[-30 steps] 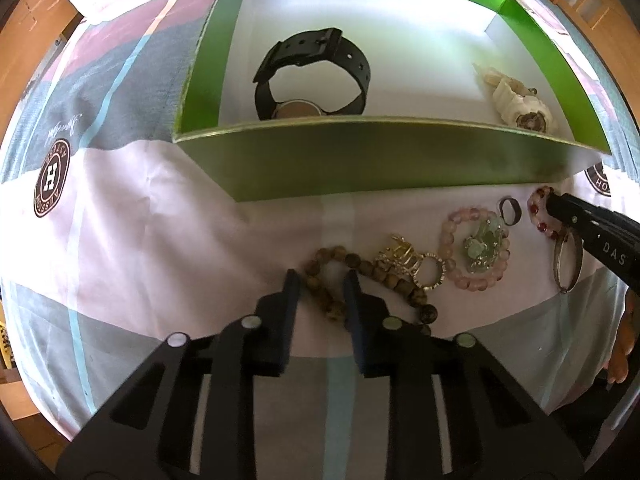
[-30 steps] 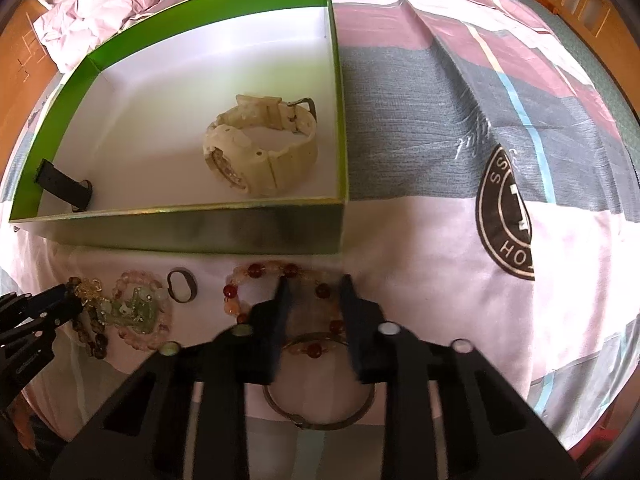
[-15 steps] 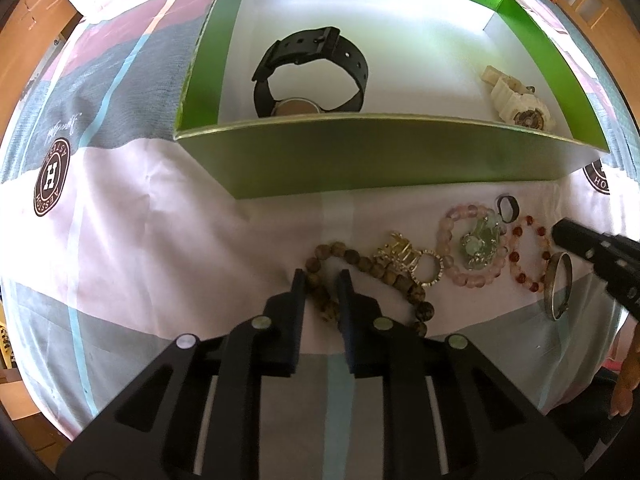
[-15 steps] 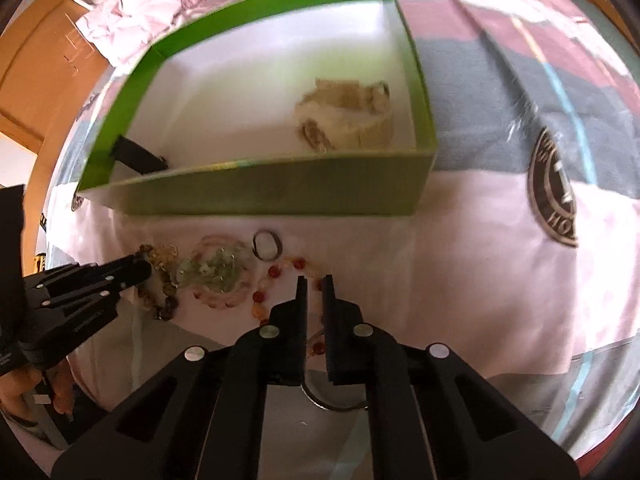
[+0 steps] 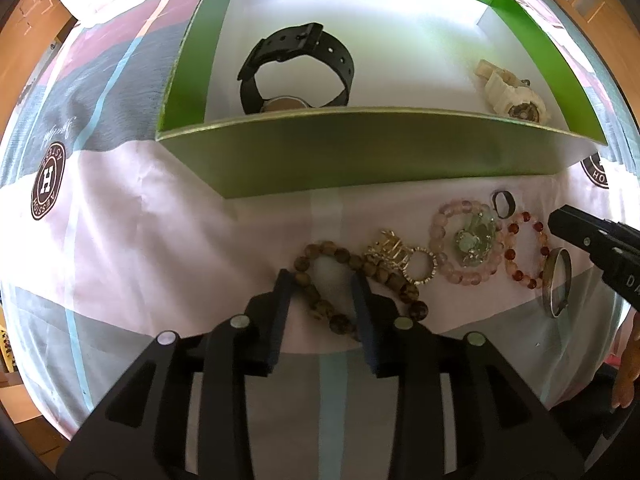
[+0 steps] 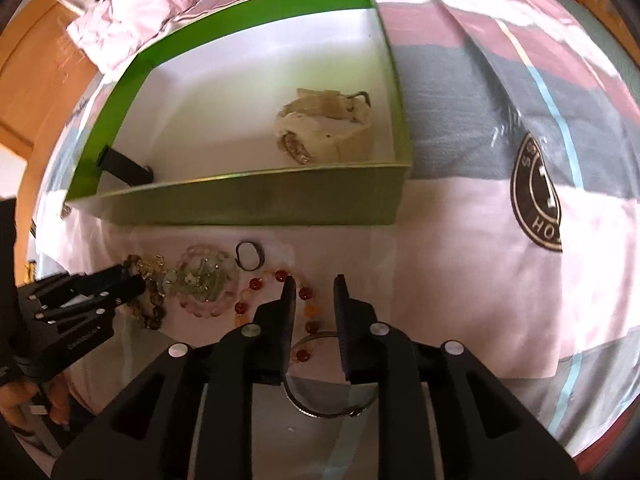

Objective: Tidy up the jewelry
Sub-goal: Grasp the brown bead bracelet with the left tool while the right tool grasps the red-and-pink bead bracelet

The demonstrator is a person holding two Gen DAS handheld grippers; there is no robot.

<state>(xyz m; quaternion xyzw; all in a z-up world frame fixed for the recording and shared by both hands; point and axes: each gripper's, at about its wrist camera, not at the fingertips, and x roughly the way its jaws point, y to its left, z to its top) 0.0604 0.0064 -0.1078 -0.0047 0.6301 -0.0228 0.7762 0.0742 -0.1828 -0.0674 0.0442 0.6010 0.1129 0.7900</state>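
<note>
At lower centre, the left gripper (image 5: 322, 280) gapes around a brown bead bracelet (image 5: 340, 280); the right gripper (image 6: 314, 286), half-open, straddles red beads (image 6: 306, 308).

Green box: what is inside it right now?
Inside the green box lie a black watch and a cream watch. Its front wall hides the black watch's lower edge.

A bed sheet (image 5: 132, 216) striped in pink, grey and pale blue, printed with round brown logo badges (image 5: 47, 182), covers the bed, with crumpled pink bedding (image 6: 152, 12) bunched near wooden furniture (image 6: 28, 76) behind.
</note>
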